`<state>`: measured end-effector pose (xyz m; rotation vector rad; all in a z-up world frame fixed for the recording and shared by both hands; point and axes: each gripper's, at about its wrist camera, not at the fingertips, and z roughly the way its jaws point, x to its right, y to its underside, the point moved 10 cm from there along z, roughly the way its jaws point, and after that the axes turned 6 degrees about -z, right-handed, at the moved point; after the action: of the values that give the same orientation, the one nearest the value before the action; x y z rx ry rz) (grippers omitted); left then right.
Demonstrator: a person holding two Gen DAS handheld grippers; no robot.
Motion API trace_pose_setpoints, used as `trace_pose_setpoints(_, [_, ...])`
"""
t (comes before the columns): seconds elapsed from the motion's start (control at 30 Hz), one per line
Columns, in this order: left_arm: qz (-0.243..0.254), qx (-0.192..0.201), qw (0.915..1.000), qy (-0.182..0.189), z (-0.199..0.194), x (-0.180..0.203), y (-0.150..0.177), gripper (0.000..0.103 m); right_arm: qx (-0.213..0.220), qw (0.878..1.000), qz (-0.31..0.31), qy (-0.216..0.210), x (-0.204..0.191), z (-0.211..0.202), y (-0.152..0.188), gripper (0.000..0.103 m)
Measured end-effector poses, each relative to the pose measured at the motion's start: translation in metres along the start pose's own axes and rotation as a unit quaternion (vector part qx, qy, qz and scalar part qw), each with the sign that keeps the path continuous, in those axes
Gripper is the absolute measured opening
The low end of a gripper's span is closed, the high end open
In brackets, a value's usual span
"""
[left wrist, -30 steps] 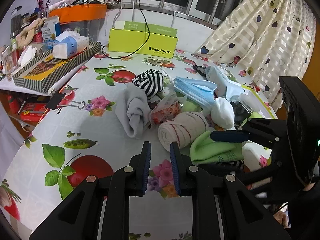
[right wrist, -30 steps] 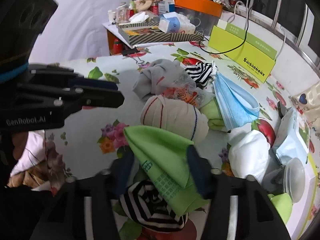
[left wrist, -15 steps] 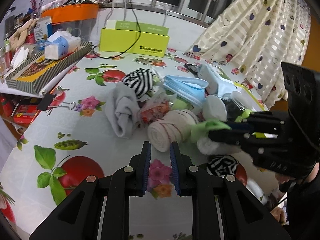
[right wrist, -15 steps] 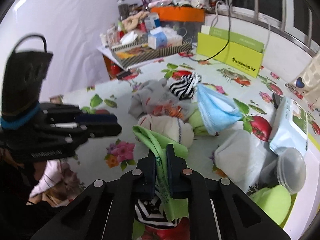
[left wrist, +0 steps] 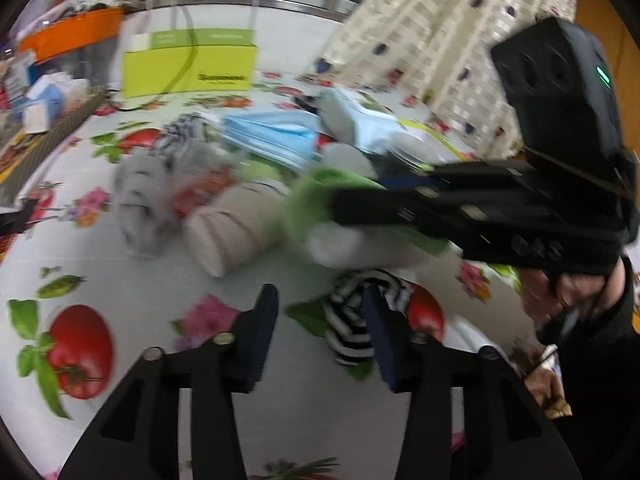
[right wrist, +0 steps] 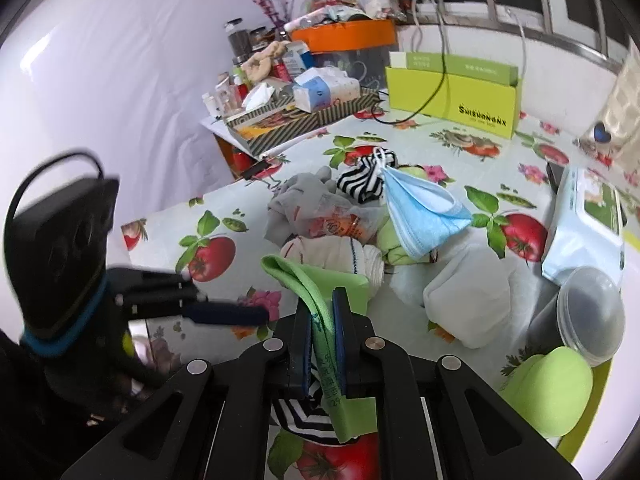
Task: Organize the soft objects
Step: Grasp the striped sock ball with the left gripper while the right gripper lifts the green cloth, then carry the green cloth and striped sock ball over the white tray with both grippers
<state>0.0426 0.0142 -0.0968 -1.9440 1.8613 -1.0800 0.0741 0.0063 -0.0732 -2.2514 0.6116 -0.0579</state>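
Observation:
My right gripper (right wrist: 322, 312) is shut on a folded green cloth (right wrist: 316, 280), held a little above the flowered tablecloth (right wrist: 168, 224). Under it lies a black-and-white striped sock (right wrist: 304, 420). In the blurred left wrist view, my left gripper (left wrist: 320, 332) has its jaws opening wide. That striped sock (left wrist: 352, 320) sits just ahead between the fingertips, and the pads do not press on it. The right gripper (left wrist: 440, 208) crosses from the right with the green cloth (left wrist: 312, 200). Behind lie a cream rolled sock (right wrist: 332, 252), a grey sock (right wrist: 296, 196), a blue face mask (right wrist: 420, 208) and a white sock (right wrist: 468, 296).
A snack packet (right wrist: 340, 220) and a second striped sock (right wrist: 360, 176) lie in the pile. A wipes pack (right wrist: 588, 220), a lidded tub (right wrist: 588, 312) and a green foam lump (right wrist: 552, 392) sit at the right. A lime box (right wrist: 452, 96) and a cluttered striped tray (right wrist: 304, 120) stand at the back.
My right gripper has shut on the green cloth and lifted it. My left gripper has swung right toward the striped sock and its jaws have spread wide.

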Motion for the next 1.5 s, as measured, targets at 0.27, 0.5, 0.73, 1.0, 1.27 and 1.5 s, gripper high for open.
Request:
trace_pose_setpoints(0.27, [0.006, -0.024, 0.9995, 0.020, 0.018, 0.017, 0.012, 0.047, 0.003, 0.999, 0.030, -0.016, 0.011, -0.002, -0.002, 0.010])
trace_pose_setpoints(0.5, [0.018, -0.031, 0.9993, 0.007, 0.032, 0.023, 0.015, 0.047, 0.001, 0.999, 0.036, -0.002, 0.019, -0.004, -0.004, 0.006])
trace_pose_setpoints(0.73, [0.057, -0.024, 0.9976, -0.032, 0.036, 0.029, 0.016, 0.043, 0.016, 0.999, 0.035, 0.017, 0.023, -0.013, -0.006, 0.004])
trace_pose_setpoints(1.0, [0.059, -0.017, 0.9976, -0.032, 0.026, 0.030, 0.013, 0.014, 0.042, 0.998, 0.031, 0.030, 0.021, -0.037, -0.007, 0.004])
trace_pose_setpoints(1.27, [0.025, 0.044, 0.9980, -0.039, -0.017, 0.017, -0.016, 0.014, 0.087, 0.995, 0.030, 0.042, 0.018, -0.076, -0.013, 0.004])
trace_pose_setpoints(1.5, [-0.004, 0.065, 0.9971, -0.039, -0.026, 0.014, -0.034, 0.014, 0.114, 0.991, 0.030, 0.056, 0.021, -0.102, -0.016, 0.004])
